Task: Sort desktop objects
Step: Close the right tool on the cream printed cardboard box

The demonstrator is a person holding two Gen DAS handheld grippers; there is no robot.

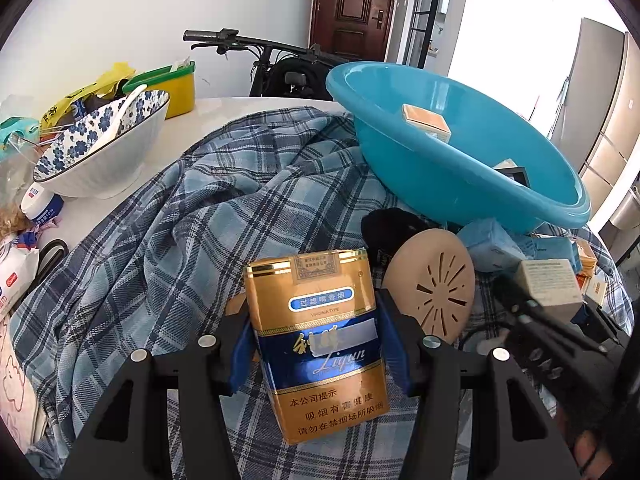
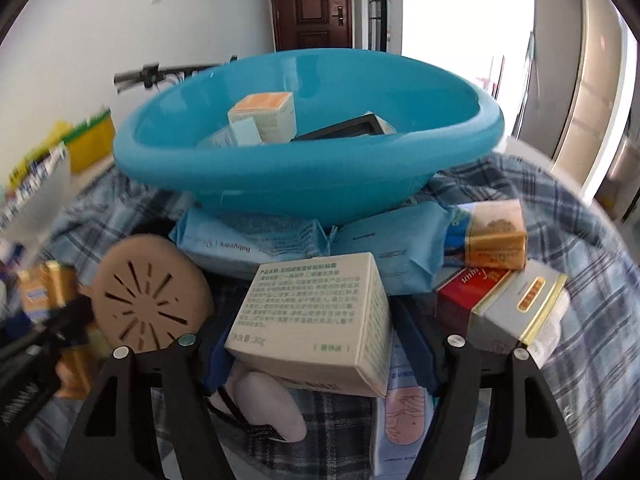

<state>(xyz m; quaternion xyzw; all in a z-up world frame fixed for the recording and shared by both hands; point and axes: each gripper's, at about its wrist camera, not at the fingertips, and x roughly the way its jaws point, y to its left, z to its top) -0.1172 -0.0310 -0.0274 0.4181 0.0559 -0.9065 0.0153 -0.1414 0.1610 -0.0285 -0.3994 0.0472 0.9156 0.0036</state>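
My left gripper is shut on a gold and blue cigarette pack and holds it upright above the plaid cloth. My right gripper is shut on a cream box with green print, which also shows in the left wrist view. A blue plastic basin sits tilted on the cloth at the right; in the right wrist view it is straight ahead and holds an orange-topped box and a black frame.
A tan round slotted disc lies left of the right gripper. Blue wipe packs, a gold pack, a red pack and a silver pack lie under and right of the basin. A blue-flowered bowl and yellow tub stand at left.
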